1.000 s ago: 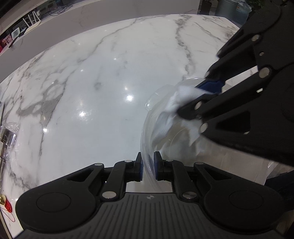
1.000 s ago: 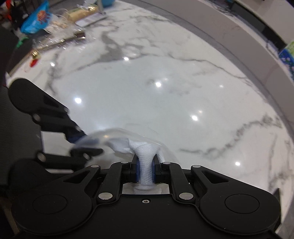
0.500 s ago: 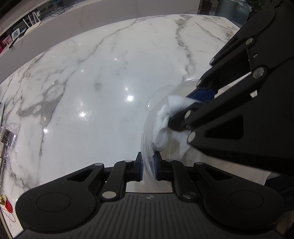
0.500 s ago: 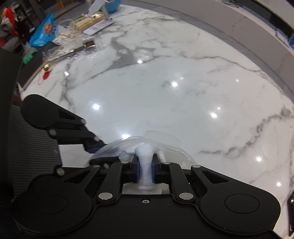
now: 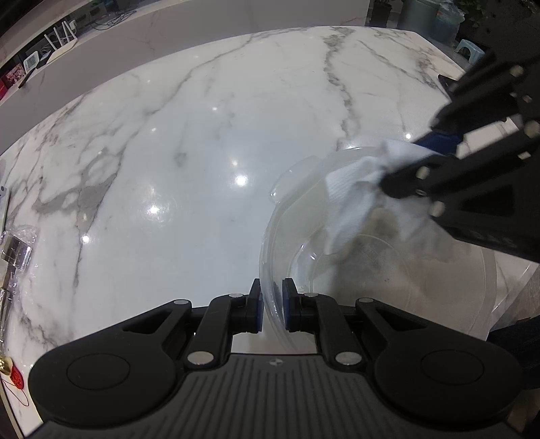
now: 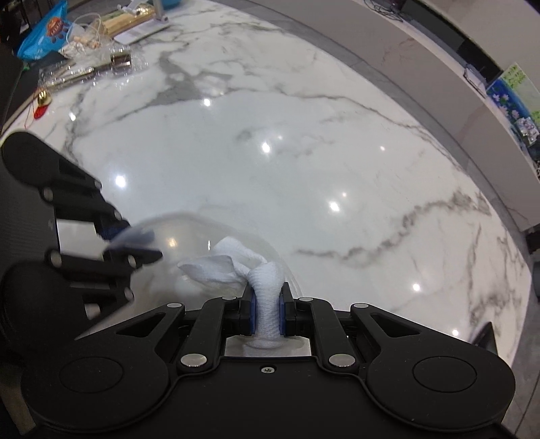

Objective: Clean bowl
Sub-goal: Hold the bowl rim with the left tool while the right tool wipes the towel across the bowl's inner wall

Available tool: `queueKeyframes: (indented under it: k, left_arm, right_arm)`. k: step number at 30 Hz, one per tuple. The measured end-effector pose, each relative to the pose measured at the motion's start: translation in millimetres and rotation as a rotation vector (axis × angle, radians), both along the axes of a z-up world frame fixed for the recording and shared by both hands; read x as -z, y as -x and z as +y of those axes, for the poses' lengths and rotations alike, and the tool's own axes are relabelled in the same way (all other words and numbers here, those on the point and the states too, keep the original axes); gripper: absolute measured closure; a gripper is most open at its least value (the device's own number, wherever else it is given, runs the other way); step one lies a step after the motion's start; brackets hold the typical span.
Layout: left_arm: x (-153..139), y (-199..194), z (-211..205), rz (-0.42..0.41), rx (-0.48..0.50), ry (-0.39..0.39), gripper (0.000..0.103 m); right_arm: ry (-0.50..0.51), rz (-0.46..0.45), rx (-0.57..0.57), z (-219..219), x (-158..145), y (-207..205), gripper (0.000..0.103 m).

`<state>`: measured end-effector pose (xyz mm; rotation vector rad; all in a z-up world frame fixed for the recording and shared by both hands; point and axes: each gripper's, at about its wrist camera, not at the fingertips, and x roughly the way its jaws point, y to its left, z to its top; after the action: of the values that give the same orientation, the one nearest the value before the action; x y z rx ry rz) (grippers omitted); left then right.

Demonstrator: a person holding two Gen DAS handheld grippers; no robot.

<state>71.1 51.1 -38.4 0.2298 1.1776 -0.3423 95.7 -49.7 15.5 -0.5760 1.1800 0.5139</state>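
Observation:
A clear plastic bowl (image 5: 371, 256) is held tilted above the marble counter (image 5: 189, 162); a brownish smear shows on its inner wall. My left gripper (image 5: 271, 305) is shut on the bowl's near rim. My right gripper (image 6: 267, 312) is shut on a twisted white paper towel (image 6: 266, 287). In the left wrist view the right gripper (image 5: 418, 158) comes in from the upper right and the paper towel (image 5: 354, 196) hangs inside the bowl against its far wall. In the right wrist view the bowl (image 6: 189, 236) looks blurred, with the left gripper (image 6: 130, 243) at its left rim.
Clutter lies at the counter's far left in the right wrist view: a blue snack bag (image 6: 47, 30), clear packaging (image 6: 77, 74), a small gold bell (image 6: 44, 98). A raised grey ledge (image 6: 422, 60) runs along the counter's far side. A shiny wrapped item (image 5: 15, 250) lies at the left edge.
The right gripper has drawn the paper towel up and to the right, from deep in the bowl toward its far rim. The left gripper and bowl stayed put.

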Motion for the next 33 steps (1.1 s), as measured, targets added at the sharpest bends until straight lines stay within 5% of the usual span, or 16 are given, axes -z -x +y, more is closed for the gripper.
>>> queueKeyframes:
  k: [17,33]
  left_arm:
    - [-5,5,-7,0.004,-0.011,0.004,0.093]
    - [-6,7,-6,0.012,-0.017,0.018,0.094]
  right_arm:
    - [0.042,0.09,-0.061,-7,2,33,0.093]
    - [-0.116,0.233,-0.05,12,14,46,0.093]
